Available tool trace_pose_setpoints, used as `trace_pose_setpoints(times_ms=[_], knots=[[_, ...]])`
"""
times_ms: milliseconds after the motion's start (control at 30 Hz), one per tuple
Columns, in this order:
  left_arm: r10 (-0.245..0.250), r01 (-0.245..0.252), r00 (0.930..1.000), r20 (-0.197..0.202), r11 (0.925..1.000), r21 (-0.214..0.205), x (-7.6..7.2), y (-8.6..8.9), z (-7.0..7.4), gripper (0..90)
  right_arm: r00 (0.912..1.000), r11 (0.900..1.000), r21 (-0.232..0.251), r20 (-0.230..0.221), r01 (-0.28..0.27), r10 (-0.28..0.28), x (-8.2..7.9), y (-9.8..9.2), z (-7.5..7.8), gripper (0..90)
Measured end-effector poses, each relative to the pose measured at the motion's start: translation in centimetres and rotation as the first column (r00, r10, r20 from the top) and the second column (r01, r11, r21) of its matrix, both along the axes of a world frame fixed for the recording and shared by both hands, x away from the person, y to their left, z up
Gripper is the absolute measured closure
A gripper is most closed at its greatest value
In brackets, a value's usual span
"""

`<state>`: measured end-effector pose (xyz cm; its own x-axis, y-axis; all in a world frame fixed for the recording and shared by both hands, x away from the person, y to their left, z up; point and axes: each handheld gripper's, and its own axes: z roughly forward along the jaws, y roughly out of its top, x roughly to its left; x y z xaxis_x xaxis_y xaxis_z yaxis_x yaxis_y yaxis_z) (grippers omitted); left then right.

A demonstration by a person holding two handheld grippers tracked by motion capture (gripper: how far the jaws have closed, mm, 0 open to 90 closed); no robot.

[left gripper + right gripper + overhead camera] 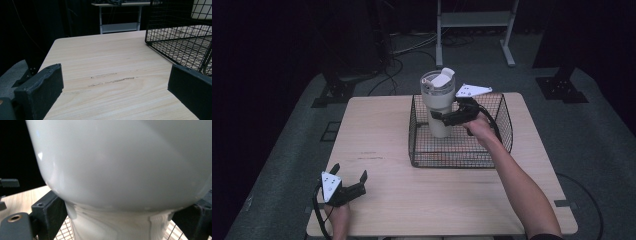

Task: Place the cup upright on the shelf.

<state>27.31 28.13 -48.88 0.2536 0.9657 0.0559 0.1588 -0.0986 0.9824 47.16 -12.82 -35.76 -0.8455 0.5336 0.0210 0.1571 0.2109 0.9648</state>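
At centre frame the right tongs [447, 118] clamp the white cup's [437, 102] narrow base, holding it upright in the basket [462, 157], probably lifted off its floor, while the left tongs [349, 176] rest wide at the desk's [382, 130] lower left.

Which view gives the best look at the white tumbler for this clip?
The high view: it shows the whole tumbler upright in the wire basket, lid on, with the right gripper closed around its narrower lower part. The right gripper view has its body too close and cropped. The left gripper view catches just a corner.
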Motion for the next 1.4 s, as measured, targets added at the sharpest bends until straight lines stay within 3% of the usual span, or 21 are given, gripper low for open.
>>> trace_pose_setpoints(times_ms=[233, 500, 1167, 1267, 1400], knots=[[0.0, 0.0, 1.0, 0.0, 1.0, -0.001, 0.0, 0.0, 0.0, 0.0, 0.9995, 0.9995, -0.017, -0.017, -0.025, 0.025, 0.2, 0.4, -1.8, 8.9], [-0.001, 0.001, 1.0, 0.002, 1.0, -0.006, 0.0, 0.0, 0.0, 0.0, 0.9983, 0.9996, -0.024, -0.057, -0.011, 0.01, 1.3, 0.2, -3.5, 8.9], [-0.004, 0.004, 1.0, 0.0, 1.0, 0.0, 0.0, 0.1, 0.0, 0.0, 0.9934, 0.9967, -0.081, -0.113, 0.007, -0.016, 2.8, 0.3, -5.6, 8.9], [-0.005, 0.005, 1.0, 0.001, 1.0, -0.001, 0.0, 0.1, 0.0, 0.0, 0.9905, 0.994, -0.108, -0.134, 0.015, -0.03, 3.1, 0.2, -6.2, 8.9], [-0.005, 0.005, 1.0, 0.0, 1.0, -0.004, 0.0, 0.1, 0.0, 0.0, 0.9926, 0.9935, -0.113, -0.119, 0.007, -0.02, 3.0, 0.3, -6.4, 8.8]])
